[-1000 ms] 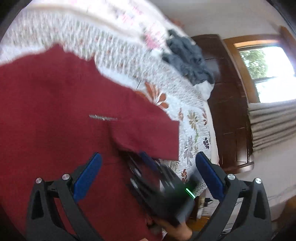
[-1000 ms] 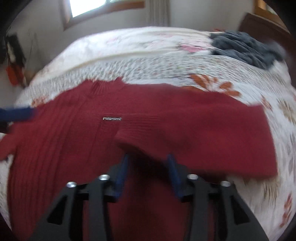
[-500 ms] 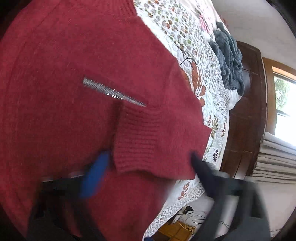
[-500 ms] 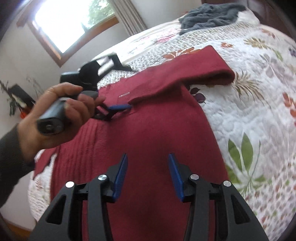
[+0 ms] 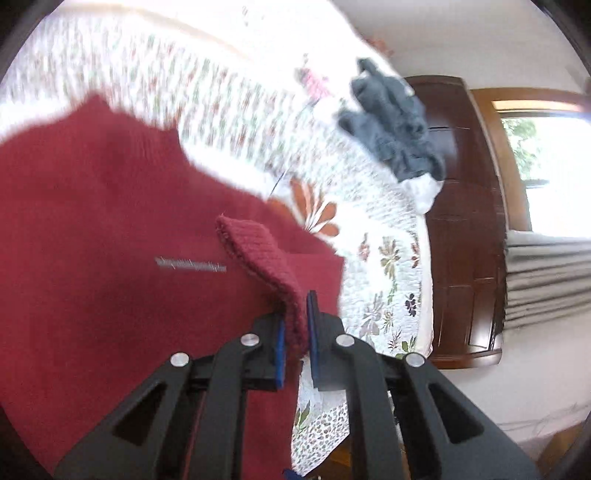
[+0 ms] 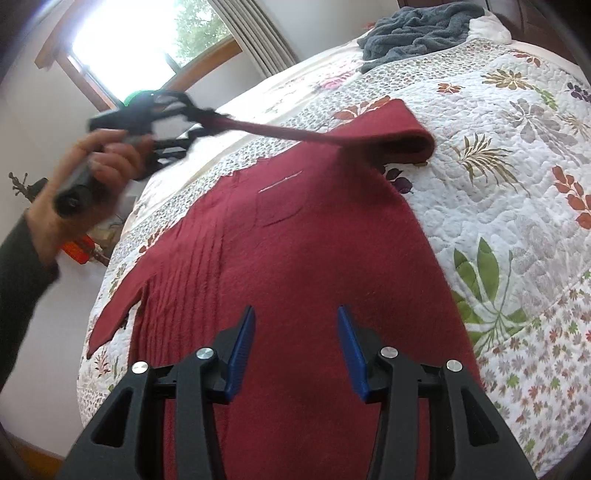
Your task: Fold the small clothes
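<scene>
A dark red knit sweater (image 6: 295, 258) lies flat on the floral quilt (image 6: 498, 184), a small silver bar on its chest. My left gripper (image 5: 295, 325) is shut on the ribbed cuff of the sleeve (image 5: 258, 251). In the right wrist view that left gripper (image 6: 207, 114), held by a hand, lifts the sleeve (image 6: 332, 136) off the sweater's body and stretches it taut above the bed. My right gripper (image 6: 295, 343) hovers open over the sweater's lower body with nothing between its blue pads.
A crumpled grey-blue garment (image 6: 417, 33) lies at the far end of the bed (image 5: 391, 122). A dark wooden headboard (image 5: 465, 221) and a curtained window (image 5: 546, 155) stand beyond the bed's edge. The other sleeve (image 6: 110, 317) lies spread at the left.
The left gripper closed on the sleeve cuff and raised it off the sweater. The right gripper drew back toward the hem and stayed open.
</scene>
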`<state>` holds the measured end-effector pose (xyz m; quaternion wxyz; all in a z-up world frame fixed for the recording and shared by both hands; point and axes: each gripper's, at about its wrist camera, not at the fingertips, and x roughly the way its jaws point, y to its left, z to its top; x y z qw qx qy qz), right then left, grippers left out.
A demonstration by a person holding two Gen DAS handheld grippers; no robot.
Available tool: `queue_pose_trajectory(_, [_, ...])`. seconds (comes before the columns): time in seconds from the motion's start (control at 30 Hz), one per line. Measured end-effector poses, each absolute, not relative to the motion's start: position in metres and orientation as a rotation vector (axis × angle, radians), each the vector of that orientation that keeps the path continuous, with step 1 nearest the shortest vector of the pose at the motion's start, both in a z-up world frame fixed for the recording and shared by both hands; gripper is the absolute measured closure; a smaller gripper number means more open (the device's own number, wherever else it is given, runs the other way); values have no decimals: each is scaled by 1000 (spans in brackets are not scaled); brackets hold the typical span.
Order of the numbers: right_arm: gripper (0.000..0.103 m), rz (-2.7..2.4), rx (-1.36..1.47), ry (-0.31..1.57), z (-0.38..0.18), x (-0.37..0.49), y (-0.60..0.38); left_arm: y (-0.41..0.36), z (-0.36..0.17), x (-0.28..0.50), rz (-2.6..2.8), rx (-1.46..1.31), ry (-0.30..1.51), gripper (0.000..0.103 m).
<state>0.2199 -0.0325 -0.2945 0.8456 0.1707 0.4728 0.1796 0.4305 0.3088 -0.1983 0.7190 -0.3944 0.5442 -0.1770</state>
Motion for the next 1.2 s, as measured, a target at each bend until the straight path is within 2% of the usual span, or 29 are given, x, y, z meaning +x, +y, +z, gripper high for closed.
queue_pose_trajectory(0.2, [56, 404, 383, 1003, -287, 219, -26, 367, -146, 415, -366, -811, 1130, 95])
queue_pose_trajectory(0.4, [56, 420, 368, 1007, -283, 221, -18, 427, -148, 394, -304, -816, 1103, 95])
queue_pose_trajectory(0.53, [56, 430, 375, 1034, -290, 222, -12, 468, -169, 378, -254, -849, 1085, 95])
queue_pose_trajectory(0.67, [56, 447, 368, 1046, -296, 224, -3, 500, -214, 364, -188, -888, 1122, 95])
queue_pose_trajectory(0.83, [56, 468, 361, 1057, -298, 225, 9, 526, -279, 351, -65, -893, 1253, 93])
queue_pose_trajectory(0.93, [56, 475, 358, 1057, -297, 224, 12, 540, -284, 341, 111, -810, 1295, 79])
queue_pose_trajectory(1.0, [56, 482, 355, 1053, -294, 223, 13, 546, -261, 332, 156, -784, 1211, 59])
queue_pose_trajectory(1.03, [56, 485, 353, 1050, -293, 222, 13, 547, -242, 327, 149, -791, 1131, 43])
queue_pose_trajectory(1.07, [56, 490, 351, 1047, -292, 221, 14, 545, -231, 325, 124, -796, 1086, 34])
queue_pose_trajectory(1.13, [56, 493, 353, 1047, -292, 221, 16, 528, -226, 332, 13, -797, 1075, 33])
queue_pose_trajectory(1.2, [56, 493, 359, 1051, -292, 220, 18, 513, -245, 341, -32, -806, 1128, 33])
